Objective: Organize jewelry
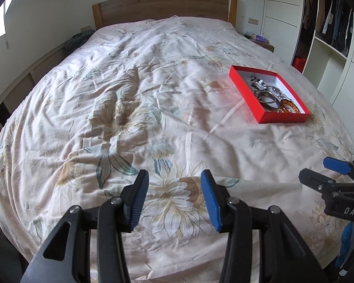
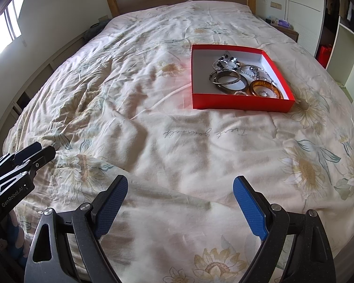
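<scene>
Risk ahead: snagging the tangled chains and beads while lifting one bangle, dragging neighbours out; tipping the shallow red box (image 2: 242, 105) on the soft, rumpled bed (image 2: 153, 129); pinching quilt instead of metal. Inside the box, toward its right half: a dark bangle (image 2: 229, 80), an amber bangle (image 2: 265, 89), silver rings, beaded strands (image 2: 226, 61), all heaped and touching. Box at one o'clock from the right gripper (image 2: 179, 202), well apart. Left gripper (image 1: 174, 200) also far off. Both sets of jaws parted, holding nothing.

A home bedroom: a bed (image 1: 153, 82) with wooden headboard (image 1: 165, 6), open wardrobe (image 1: 330, 23).
</scene>
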Action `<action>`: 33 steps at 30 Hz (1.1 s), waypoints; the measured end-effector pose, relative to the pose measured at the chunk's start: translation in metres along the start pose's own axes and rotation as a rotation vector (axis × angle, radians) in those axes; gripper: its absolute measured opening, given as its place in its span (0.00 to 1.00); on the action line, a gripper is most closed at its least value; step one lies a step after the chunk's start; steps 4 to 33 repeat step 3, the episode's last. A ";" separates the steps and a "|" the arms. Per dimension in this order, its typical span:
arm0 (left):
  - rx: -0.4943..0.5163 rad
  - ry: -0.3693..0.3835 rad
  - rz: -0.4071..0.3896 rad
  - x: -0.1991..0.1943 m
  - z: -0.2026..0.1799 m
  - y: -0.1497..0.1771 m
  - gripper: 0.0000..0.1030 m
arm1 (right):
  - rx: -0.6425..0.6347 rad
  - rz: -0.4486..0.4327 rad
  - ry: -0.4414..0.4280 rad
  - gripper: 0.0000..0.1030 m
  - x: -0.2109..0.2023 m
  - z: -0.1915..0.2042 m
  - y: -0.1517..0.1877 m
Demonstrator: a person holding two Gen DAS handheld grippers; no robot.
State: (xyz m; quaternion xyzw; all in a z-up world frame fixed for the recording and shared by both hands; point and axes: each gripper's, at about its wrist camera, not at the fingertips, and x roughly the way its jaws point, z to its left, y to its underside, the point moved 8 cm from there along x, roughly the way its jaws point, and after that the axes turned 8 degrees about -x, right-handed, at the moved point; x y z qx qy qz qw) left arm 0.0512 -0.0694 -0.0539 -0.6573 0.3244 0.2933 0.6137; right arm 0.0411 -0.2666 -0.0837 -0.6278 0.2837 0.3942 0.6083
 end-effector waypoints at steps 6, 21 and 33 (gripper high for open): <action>0.002 0.001 0.001 0.001 0.000 0.000 0.42 | 0.004 -0.001 0.004 0.87 0.000 -0.005 0.001; 0.002 0.001 0.001 0.001 0.000 0.000 0.42 | 0.004 -0.001 0.004 0.87 0.000 -0.005 0.001; 0.002 0.001 0.001 0.001 0.000 0.000 0.42 | 0.004 -0.001 0.004 0.87 0.000 -0.005 0.001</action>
